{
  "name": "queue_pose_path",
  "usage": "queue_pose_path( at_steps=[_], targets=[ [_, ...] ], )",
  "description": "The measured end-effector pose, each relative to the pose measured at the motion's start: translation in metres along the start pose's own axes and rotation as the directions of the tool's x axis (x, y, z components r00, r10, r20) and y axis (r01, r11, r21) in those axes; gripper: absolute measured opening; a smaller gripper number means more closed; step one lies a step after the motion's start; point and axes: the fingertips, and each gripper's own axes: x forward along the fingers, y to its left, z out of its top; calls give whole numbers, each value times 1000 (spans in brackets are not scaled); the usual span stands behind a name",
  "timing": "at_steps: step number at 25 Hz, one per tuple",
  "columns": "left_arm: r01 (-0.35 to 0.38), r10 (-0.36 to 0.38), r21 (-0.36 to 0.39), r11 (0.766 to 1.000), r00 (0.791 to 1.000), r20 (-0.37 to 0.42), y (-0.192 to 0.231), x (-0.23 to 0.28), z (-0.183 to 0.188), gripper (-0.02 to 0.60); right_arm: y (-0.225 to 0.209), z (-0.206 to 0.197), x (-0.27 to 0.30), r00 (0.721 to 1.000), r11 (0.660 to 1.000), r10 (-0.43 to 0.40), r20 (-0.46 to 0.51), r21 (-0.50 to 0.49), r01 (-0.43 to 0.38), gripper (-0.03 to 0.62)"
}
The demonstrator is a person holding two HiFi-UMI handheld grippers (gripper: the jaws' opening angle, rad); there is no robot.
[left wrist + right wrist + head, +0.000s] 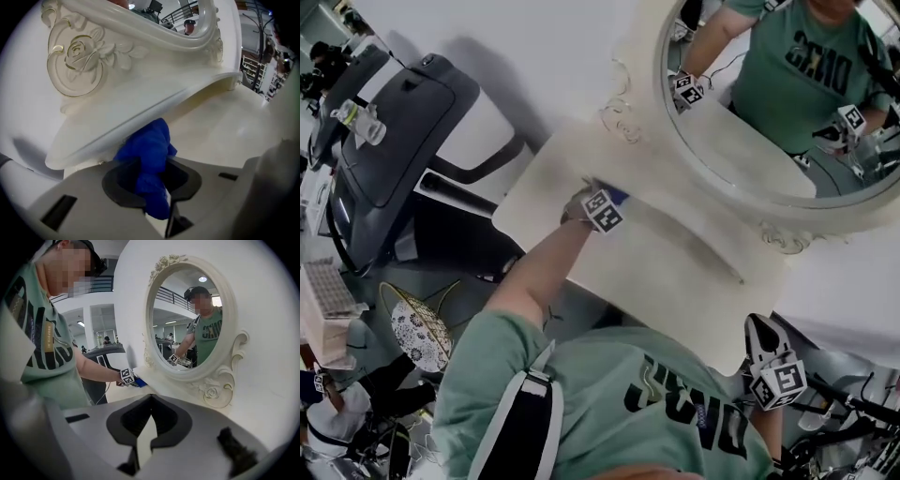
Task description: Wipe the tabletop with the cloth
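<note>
A blue cloth [149, 157] is bunched between the jaws of my left gripper [154, 183], which is shut on it. The cloth's front end presses against the cream tabletop [220, 126] right under the raised shelf below the mirror frame. In the head view the left gripper [602, 208] sits at the far left part of the tabletop [675, 281], the blue cloth [617, 195] peeking out beside it. My right gripper [776, 375] hangs off the table's near right corner, shut and holding nothing. From the right gripper view [149, 425] the left gripper [127, 377] and cloth [139, 382] show far off.
An oval mirror [787, 94] in a carved cream frame stands at the back of the table against a white wall. A treadmill [384, 141] stands left of the table. A patterned basket [417, 328] and clutter lie on the floor at lower left.
</note>
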Motion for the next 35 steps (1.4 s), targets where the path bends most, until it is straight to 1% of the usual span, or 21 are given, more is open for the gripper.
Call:
queue_pose_path(
  at_steps=[4, 6, 8, 10, 12, 17, 18, 19, 21, 22, 23, 24, 25, 26, 28, 29, 32, 35],
  targets=[
    [9, -9, 20, 1000, 1000, 25, -3, 0, -1, 103, 7, 15, 22, 999, 999, 37, -1, -16, -37, 8],
    [3, -3, 32, 999, 1000, 26, -7, -6, -11, 100, 12, 20, 30, 998, 998, 60, 9, -28, -60, 8],
    [11, -12, 44, 999, 1000, 25, -17, -19, -28, 100, 15, 23, 32, 997, 996, 77, 21, -36, -76, 8],
    [29, -30, 58, 998, 999, 23, -33, -38, -53, 98, 16, 20, 28, 995, 995, 91, 35, -39, -90, 8],
    [46, -46, 65, 997, 999, 5, -56, -62, -86, 98, 19, 12, 17, 993, 994, 106, 52, -42, -103, 8],
    [46, -39, 66, 997, 994, -105, -117, -127, -177, 97, 28, -20, -33, 986, 992, 122, 111, -49, -117, 8],
    [65, -55, 64, 996, 988, -146, -136, -138, -197, 97, 28, -29, -48, 985, 992, 119, 125, -48, -114, 8],
    [99, -85, 63, 993, 976, -199, -162, -146, -222, 98, 28, -40, -64, 984, 993, 113, 138, -46, -107, 8],
    [175, -153, 47, 983, 941, -301, -226, -162, -275, 100, 26, -62, -101, 984, 995, 94, 155, -32, -90, 8],
    [194, -175, 27, 981, 929, -326, -255, -170, -294, 100, 23, -74, -120, 983, 996, 83, 161, -23, -80, 8],
    [195, -185, -1, 981, 927, -327, -275, -178, -302, 100, 19, -83, -137, 983, 997, 71, 168, -14, -70, 8],
    [182, -182, -28, 983, 935, -305, -284, -183, -298, 100, 16, -91, -153, 983, 998, 57, 175, -4, -57, 8],
    [162, -168, -45, 986, 949, -268, -284, -185, -282, 100, 12, -97, -166, 982, 999, 41, 183, 8, -43, 8],
    [140, -147, -46, 989, 963, -224, -277, -184, -257, 100, 9, -102, -177, 981, 999, 26, 191, 21, -31, 8],
    [101, -101, -11, 995, 986, -134, -254, -177, -197, 100, 6, -106, -191, 980, 999, 6, 197, 37, -13, 8],
    [83, -81, 14, 996, 992, -92, -239, -170, -164, 100, 6, -106, -193, 980, 999, 0, 198, 37, -7, 8],
    [32, -31, 88, 996, 999, -8, -187, -141, -71, 101, 2, -93, -184, 981, 999, -17, 195, 35, 11, 8],
    [-13, 11, 174, 985, 1000, 17, -131, -101, -3, 101, -6, -80, -162, 984, 998, -48, 173, 50, 40, 8]
  ],
)
